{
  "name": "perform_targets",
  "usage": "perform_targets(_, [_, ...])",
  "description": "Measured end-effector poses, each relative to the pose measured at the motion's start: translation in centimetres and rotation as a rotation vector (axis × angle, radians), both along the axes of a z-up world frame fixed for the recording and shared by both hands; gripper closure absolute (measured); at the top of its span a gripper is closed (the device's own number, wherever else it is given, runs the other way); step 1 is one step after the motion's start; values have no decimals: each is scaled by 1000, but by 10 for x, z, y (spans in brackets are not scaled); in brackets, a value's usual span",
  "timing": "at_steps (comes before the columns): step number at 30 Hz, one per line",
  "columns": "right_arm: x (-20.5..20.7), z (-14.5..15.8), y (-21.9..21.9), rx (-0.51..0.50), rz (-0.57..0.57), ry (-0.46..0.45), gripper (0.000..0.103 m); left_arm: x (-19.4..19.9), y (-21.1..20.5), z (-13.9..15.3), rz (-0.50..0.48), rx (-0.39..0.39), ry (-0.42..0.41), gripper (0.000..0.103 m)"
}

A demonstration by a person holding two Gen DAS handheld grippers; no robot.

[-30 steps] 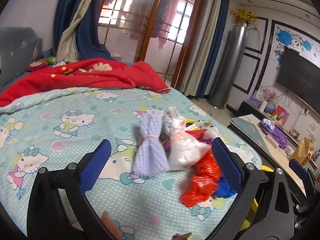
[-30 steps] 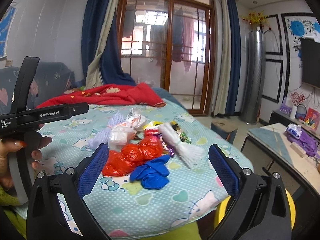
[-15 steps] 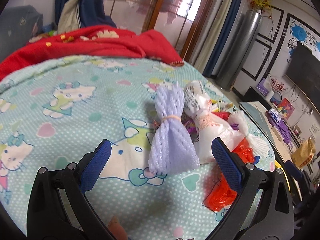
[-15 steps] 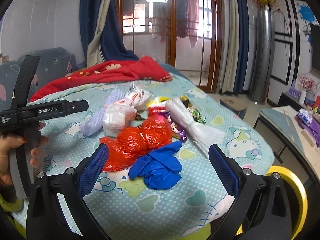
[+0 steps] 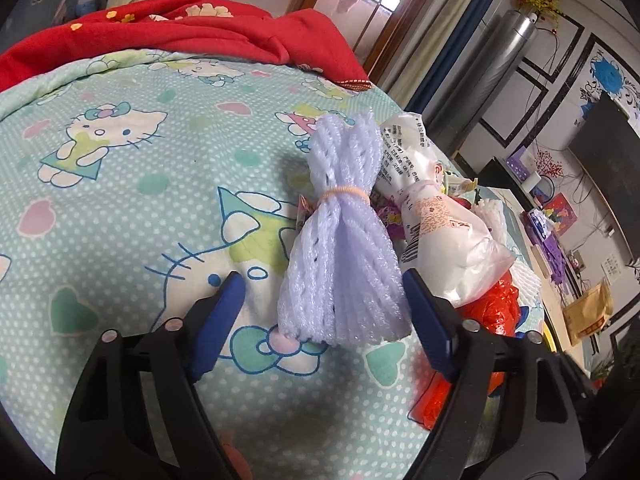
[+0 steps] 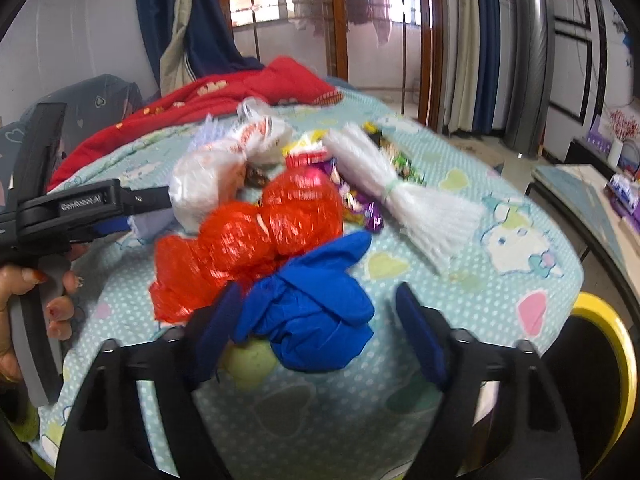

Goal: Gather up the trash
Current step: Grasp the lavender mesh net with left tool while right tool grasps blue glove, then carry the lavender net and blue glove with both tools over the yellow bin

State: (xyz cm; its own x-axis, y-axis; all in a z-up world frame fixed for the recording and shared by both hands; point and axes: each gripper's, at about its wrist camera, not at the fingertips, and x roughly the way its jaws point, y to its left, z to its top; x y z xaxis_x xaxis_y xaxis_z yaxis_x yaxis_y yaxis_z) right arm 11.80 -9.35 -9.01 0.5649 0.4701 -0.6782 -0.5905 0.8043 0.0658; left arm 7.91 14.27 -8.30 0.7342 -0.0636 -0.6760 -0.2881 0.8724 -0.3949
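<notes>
- A bed (image 5: 132, 184) with a cartoon-cat sheet carries a heap of trash near its foot; a red blanket (image 5: 208, 28) lies behind.
- Both hand-held grippers have dropped closer to the heap than a second ago, and their jaws are now closing.
- The left hand-held gripper (image 5: 320, 292) brackets the lilac foam net bundle (image 5: 344, 240); pads not yet pressing.
- The right hand-held gripper (image 6: 316, 304) straddles the blue glove (image 6: 316, 312), beside the red bag (image 6: 248, 240), also without contact.
- Two pickups look imminent; the yellow-rimmed bin (image 6: 616, 344) waits beside the bed.
</notes>
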Motion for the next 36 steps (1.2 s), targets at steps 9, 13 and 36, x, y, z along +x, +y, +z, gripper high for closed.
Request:
perform_targets(9, [-5, -4, -12, 1, -27, 34, 69, -7, -1, 0, -14, 4, 0, 65])
perform_targets(13, [-7, -2, -17, 11, -36, 39, 76, -11, 1, 0, -18, -10, -6, 78])
perform_targets(36, [-25, 41, -41, 71, -18, -104, 82, -51, -30, 66, -104, 71, -196, 83])
